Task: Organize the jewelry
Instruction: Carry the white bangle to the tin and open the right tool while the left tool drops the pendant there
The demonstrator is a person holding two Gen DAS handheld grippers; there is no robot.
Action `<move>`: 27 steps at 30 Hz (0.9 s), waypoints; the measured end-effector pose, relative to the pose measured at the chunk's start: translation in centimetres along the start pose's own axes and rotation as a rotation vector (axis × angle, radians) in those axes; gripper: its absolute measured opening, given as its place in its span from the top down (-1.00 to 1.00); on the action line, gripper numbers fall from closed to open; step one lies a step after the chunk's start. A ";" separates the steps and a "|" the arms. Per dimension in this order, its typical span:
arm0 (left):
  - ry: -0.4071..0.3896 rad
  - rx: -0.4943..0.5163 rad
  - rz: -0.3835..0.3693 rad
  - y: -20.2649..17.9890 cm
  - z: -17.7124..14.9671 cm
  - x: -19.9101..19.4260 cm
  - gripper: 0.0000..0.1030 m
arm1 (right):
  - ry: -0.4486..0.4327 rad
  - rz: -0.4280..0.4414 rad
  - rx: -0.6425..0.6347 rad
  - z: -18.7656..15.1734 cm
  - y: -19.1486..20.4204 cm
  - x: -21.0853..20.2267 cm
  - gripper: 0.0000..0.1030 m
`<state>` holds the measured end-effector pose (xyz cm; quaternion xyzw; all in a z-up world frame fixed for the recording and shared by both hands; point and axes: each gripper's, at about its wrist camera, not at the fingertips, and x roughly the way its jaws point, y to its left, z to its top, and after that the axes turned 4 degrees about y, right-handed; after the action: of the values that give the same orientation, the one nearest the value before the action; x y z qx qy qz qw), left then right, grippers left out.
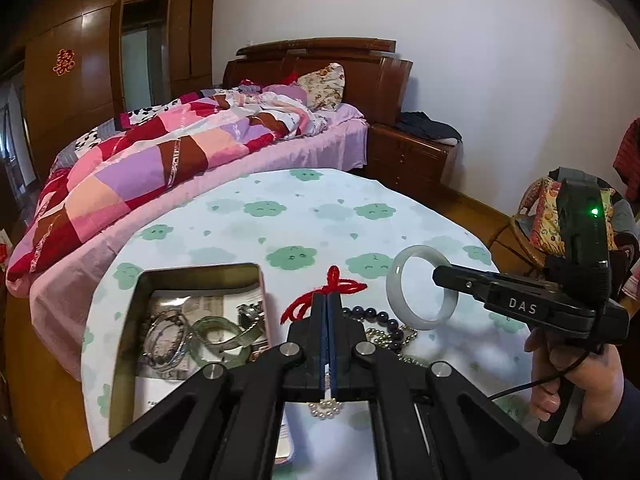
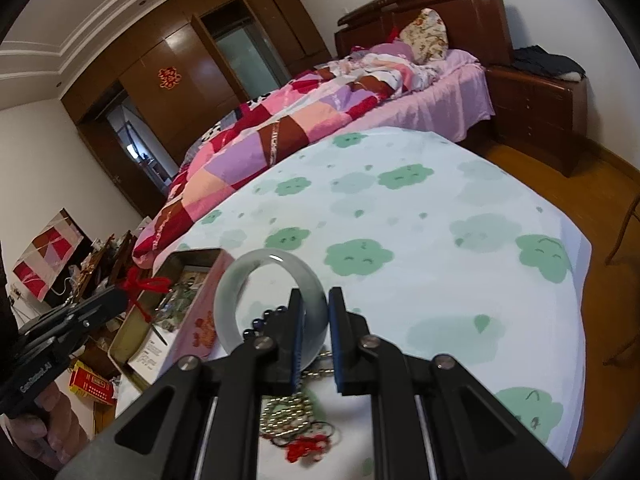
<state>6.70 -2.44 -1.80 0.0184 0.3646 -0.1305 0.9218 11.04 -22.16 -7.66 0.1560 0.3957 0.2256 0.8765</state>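
**Two pieces lifted, tin next**

My left gripper is clamped fully on a red cord; my right gripper pinches the pale jade bangle, raised above the table. Next, I judge, both go into the open tin alongside.

The tin sits on the table, left of the bead strands; bed behind.
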 end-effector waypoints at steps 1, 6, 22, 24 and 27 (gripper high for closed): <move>-0.003 -0.003 0.003 0.3 0.0 -0.2 1.00 | 0.001 0.002 -0.004 0.0 0.2 0.0 0.72; -0.012 -0.033 0.009 1.7 -0.1 -0.9 1.00 | 0.004 0.018 -0.031 -0.1 1.5 0.2 0.72; -0.029 -0.124 0.062 6.4 -1.1 -2.5 1.00 | 0.056 0.068 -0.133 -1.0 6.8 2.1 0.72; -0.029 -0.137 0.073 7.1 -1.3 -2.6 1.00 | 0.061 0.069 -0.152 -1.0 7.6 2.3 0.72; -0.030 -0.156 0.079 7.9 -1.6 -2.7 1.00 | 0.071 0.073 -0.176 -0.9 8.8 2.8 0.72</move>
<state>5.79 6.04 -1.61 -0.0409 0.3590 -0.0655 0.9301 9.60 -13.12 -6.03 0.0844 0.3994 0.2965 0.8634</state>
